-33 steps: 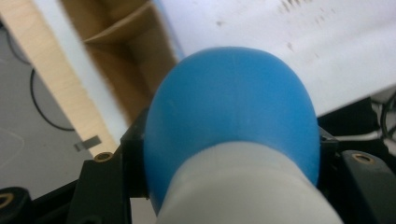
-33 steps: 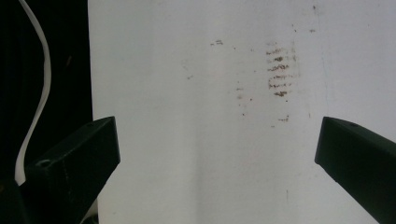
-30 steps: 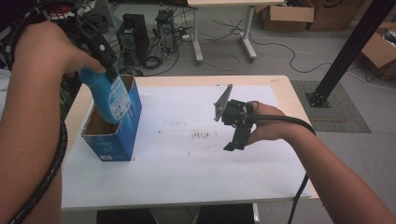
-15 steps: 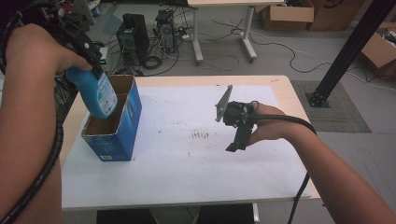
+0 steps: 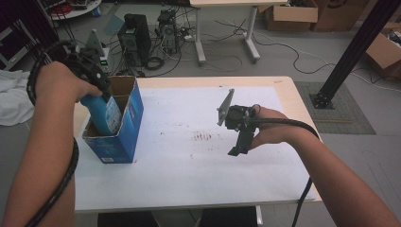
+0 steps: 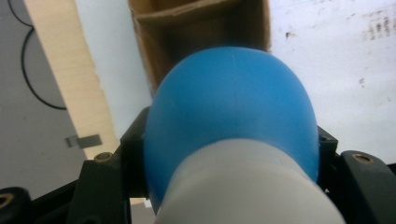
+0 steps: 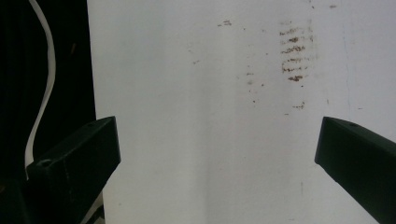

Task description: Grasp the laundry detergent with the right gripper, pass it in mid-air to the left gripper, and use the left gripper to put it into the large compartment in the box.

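Left tool around blue bottle, seemingly partway inside box.

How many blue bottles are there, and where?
1. The bottle is gripped by the left claw and sits partly inside the open blue box at the table's left end. Others could lie hidden deeper in the box.

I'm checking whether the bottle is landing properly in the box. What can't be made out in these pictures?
- Bottle base: high view, hidden behind the box wall.
- Box floor: left gripper view, the bottle blocks it.
- Bottle label text: high view, too small.
- Left tongs tips: high view, covered by the hand and bottle.
- Right tongs: open over bare table.
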